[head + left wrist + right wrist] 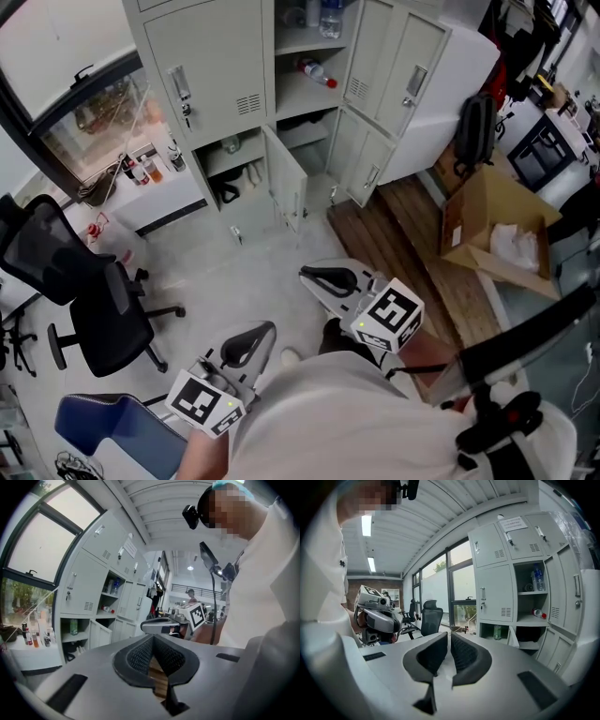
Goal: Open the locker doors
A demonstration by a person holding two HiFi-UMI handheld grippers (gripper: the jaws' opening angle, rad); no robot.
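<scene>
**Grey floor, lockers ahead, both tongs empty**

Pale grey floor [225, 272] fills the middle of the head view, with a window [56, 47] along the upper left and a low white ledge [173, 202] below it carrying small bottles [150, 169]; the lockers [269, 75] stand at the top of that view, well apart from both grippers; the upper left door [202, 56] is closed with keys hanging from its lock; the small lower door [286, 183] beside it stands swung outward; the two doors on the right [403, 70] hang wide open; a red-capped bottle [317, 73] lies on its side on an open shelf; a black office chair [94, 300] stands at the left; a cardboard box [492, 230] lies open by the wooden platform [403, 244] at the right; the left gripper [248, 345] and the right gripper [328, 278] are held low, close to the person's torso, both pointing toward the lockers; in the left gripper view the jaws meet at their tips with nothing between them, and wooden boards show through the small gap at their base; in the right gripper view the jaws stand all but together, a thin slit between them and nothing in it.
</scene>
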